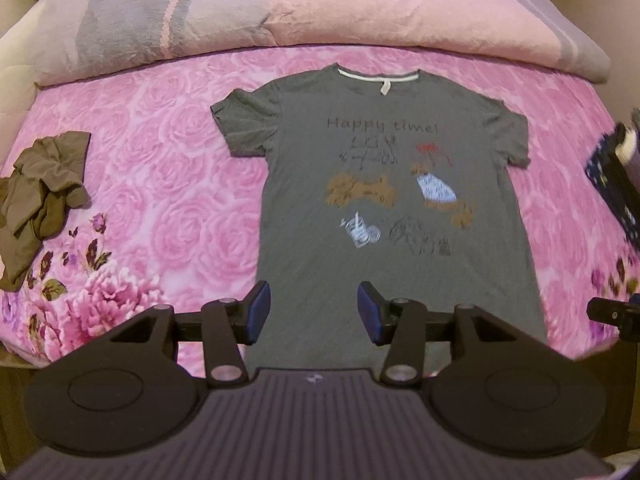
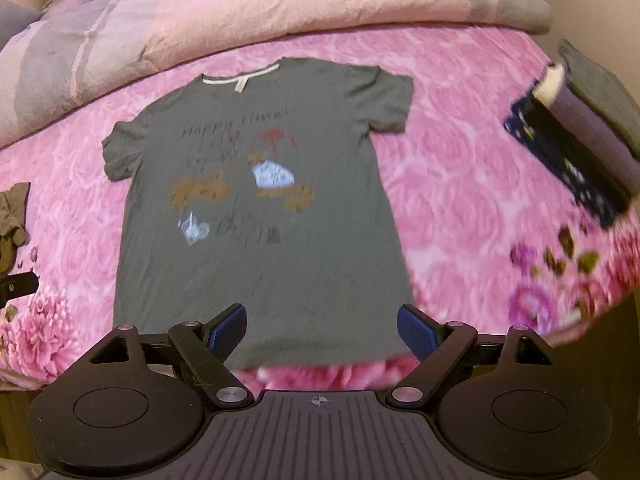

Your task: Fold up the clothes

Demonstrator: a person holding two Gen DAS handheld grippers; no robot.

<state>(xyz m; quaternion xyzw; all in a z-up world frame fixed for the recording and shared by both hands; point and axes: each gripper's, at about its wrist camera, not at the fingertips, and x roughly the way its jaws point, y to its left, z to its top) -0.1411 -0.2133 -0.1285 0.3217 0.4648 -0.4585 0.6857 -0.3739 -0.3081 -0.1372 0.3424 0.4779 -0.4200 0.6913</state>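
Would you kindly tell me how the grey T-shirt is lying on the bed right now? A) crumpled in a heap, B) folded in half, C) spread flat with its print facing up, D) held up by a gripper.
C: the grey T-shirt lies spread flat on the pink floral bedspread, both sleeves out and its print readable.

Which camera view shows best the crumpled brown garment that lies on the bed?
The left wrist view: the crumpled brown garment shows there nearly whole, left of the grey T-shirt. The right wrist view catches only a piece at its left edge.
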